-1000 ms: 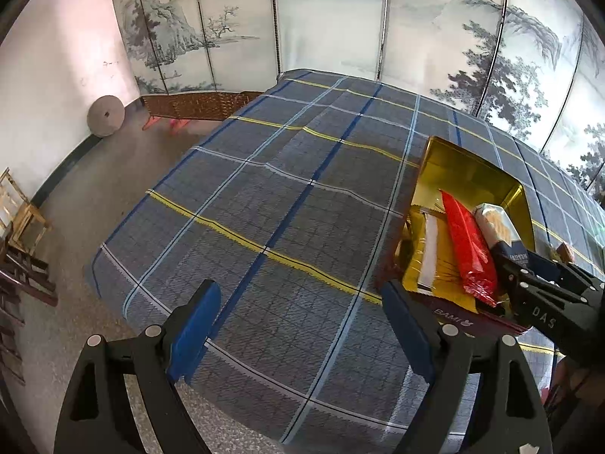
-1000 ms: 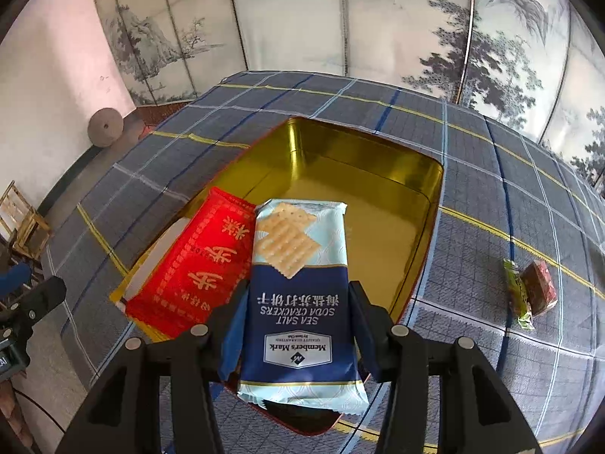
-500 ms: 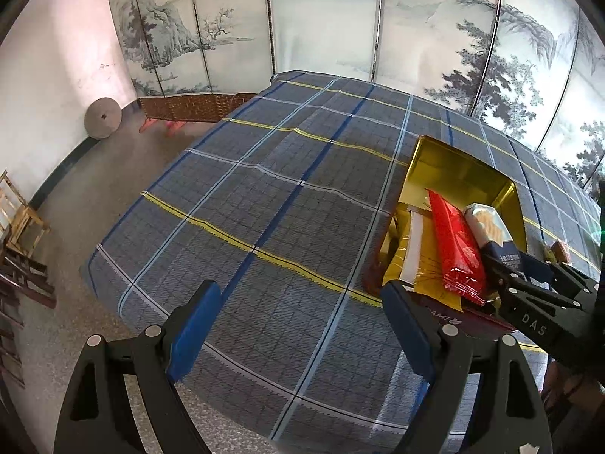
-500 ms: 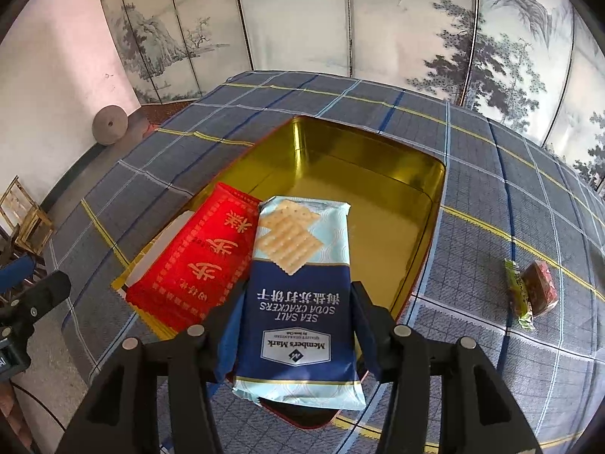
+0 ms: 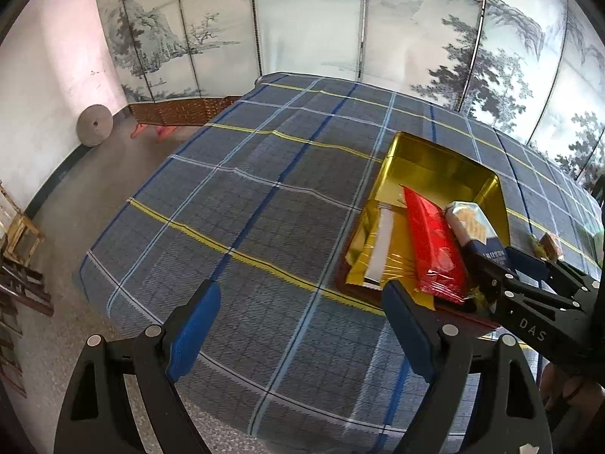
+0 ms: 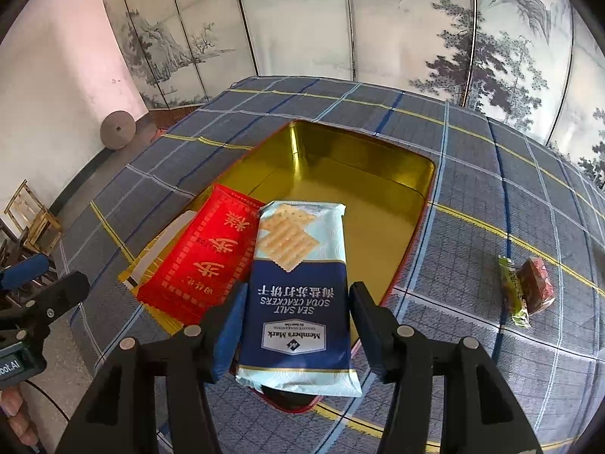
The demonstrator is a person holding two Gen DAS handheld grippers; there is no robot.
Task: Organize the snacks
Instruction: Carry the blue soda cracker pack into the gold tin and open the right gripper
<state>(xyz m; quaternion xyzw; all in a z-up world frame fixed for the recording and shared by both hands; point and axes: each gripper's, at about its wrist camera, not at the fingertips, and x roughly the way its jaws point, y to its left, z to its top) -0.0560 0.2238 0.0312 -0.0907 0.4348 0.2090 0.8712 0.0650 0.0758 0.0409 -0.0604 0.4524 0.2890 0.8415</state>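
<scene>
Between the right gripper's (image 6: 295,335) blue pads lies the soda cracker packet (image 6: 300,295), its long axis running along the line the fingers point, the cracker picture at the far end and the printed label end nearest the camera. The jaws are opening; the packet sits in the gap and the pads look just clear of its sides. Its near end juts out over the near rim of the gold tin (image 6: 412,196), while the far end rests down inside. Touching its left side lies a red packet (image 6: 204,265), parallel but fanned slightly outward, and under that a gold-wrapped packet (image 6: 151,265) whose corner pokes over the tin's left rim. The far half of the tin is bare gold floor, walled on all sides, with room beyond the packets' ends.

Right of the tin, well apart from it on the plaid cloth (image 6: 491,174), lie a small green sachet (image 6: 515,291) and a brown wrapped sweet (image 6: 536,285), side by side and touching.

The left gripper (image 5: 298,325) hangs spread wide with nothing between its fingers, over open cloth left of the tin, close to the table's near edge. A painted folding screen (image 5: 310,19) stands behind the table, and a round stone disc (image 5: 94,125) leans on the wall by the floor.
</scene>
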